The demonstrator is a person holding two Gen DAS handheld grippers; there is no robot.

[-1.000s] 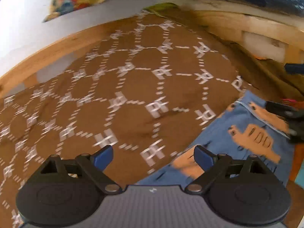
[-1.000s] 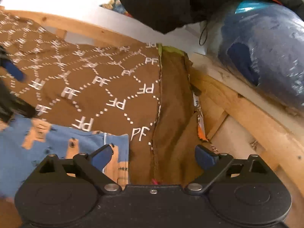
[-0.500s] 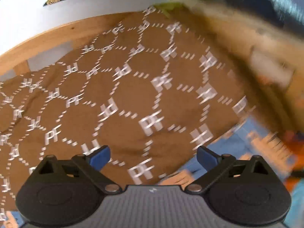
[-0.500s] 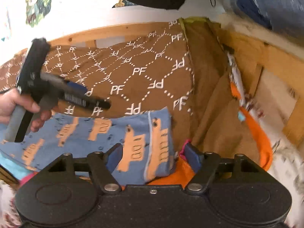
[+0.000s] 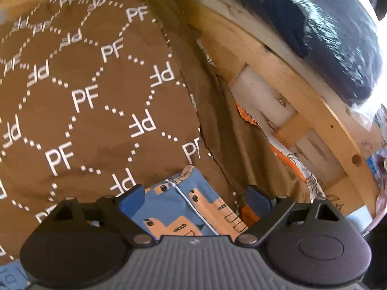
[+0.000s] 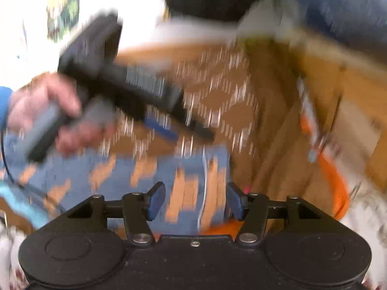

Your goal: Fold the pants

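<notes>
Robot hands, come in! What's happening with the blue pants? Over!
Left gripper open, right gripper open. Blue pants flat on brown blanket, not gripped. Nothing blocking.

A wooden-framed bed [image 5: 285,72] carries a brown PF-patterned cover [image 5: 79,101]; blue truck-print pants [image 5: 183,207] lie on it.

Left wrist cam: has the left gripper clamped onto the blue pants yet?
No. The left gripper is open, its blue fingertips spread either side of the blue pants.

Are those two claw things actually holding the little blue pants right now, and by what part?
Nothing is held. Both the left gripper and right gripper are open above the blue pants.
</notes>
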